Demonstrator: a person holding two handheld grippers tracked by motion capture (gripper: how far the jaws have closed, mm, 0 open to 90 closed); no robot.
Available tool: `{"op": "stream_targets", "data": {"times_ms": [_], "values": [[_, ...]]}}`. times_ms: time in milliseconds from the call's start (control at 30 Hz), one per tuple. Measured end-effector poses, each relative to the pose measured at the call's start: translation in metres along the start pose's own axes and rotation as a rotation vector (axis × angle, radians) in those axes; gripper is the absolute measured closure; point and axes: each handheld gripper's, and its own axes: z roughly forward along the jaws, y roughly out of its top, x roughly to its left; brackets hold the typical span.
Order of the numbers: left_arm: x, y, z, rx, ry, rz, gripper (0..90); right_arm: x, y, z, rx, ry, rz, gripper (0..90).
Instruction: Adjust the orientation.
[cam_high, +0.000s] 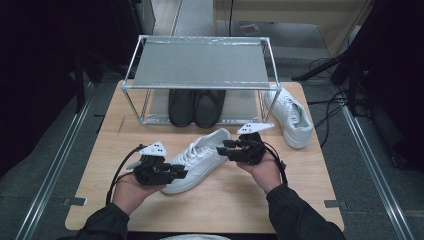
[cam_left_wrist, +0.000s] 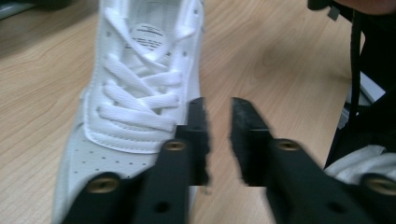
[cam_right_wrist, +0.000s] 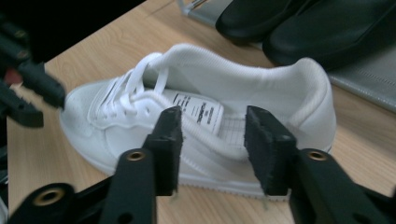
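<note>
Two black shoes (cam_high: 196, 106) already stand on the lower shelf of the metal rack (cam_high: 200, 65) in the high view, while one white sneaker (cam_high: 197, 160) lies on the wooden table (cam_high: 230, 200) just in front of the rack, and a second white sneaker (cam_high: 290, 117) sits beside the rack's right end. Shelving therefore looks about half done; both white ones are left. Both hands reach in from the near edge, the left gripper (cam_high: 175, 172) at the front sneaker's toe end, the right gripper (cam_high: 225, 146) at its heel end, farther toward the rack.

Seen from the left gripper view, the left gripper (cam_left_wrist: 218, 112) points along the sneaker (cam_left_wrist: 135, 107) from the toe; its jaws are drawn close with a narrow gap, beside the laces, and pinch nothing.

Seen from the right gripper view, the right gripper (cam_right_wrist: 214, 121) aims level at the sneaker (cam_right_wrist: 201, 121), in front of the black shoes (cam_right_wrist: 308, 23). Its jaws stand apart before the collar wall; whether the pads already press it I cannot tell.
</note>
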Motion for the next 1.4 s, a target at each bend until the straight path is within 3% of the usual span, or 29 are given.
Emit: {"op": "stream_targets", "data": {"times_ms": [100, 233, 267, 467, 600, 867, 1100, 1400], "values": [[0.0, -0.002, 0.004, -0.005, -0.016, -0.02, 89.8, -0.002, 0.003, 0.002, -0.009, -0.012, -0.006, 76.9], [0.006, -0.005, 0.014, 0.005, -0.034, -0.054, 90.0, -0.003, 0.004, 0.005, -0.009, -0.019, -0.013, 88.8], [0.007, -0.006, 0.015, 0.006, -0.022, -0.053, 90.0, -0.002, 0.005, 0.007, -0.008, -0.02, -0.022, 89.8], [0.014, -0.014, 0.026, 0.045, 0.015, -0.056, 90.0, -0.003, 0.004, 0.019, 0.029, -0.026, -0.039, 90.0], [0.014, -0.014, 0.025, 0.027, 0.032, -0.037, 90.0, -0.005, 0.002, 0.028, 0.051, -0.036, -0.04, 88.3], [0.015, -0.014, 0.025, 0.025, 0.049, -0.03, 90.0, -0.003, 0.002, 0.028, 0.077, -0.032, -0.055, 90.0], [0.025, -0.014, 0.022, 0.018, 0.058, -0.053, 90.0, 0.009, -0.003, 0.037, 0.147, -0.036, -0.105, 90.0], [0.033, -0.014, 0.019, 0.011, 0.074, -0.069, 90.0, 0.015, -0.002, 0.03, 0.174, -0.009, -0.102, 90.0]]}}
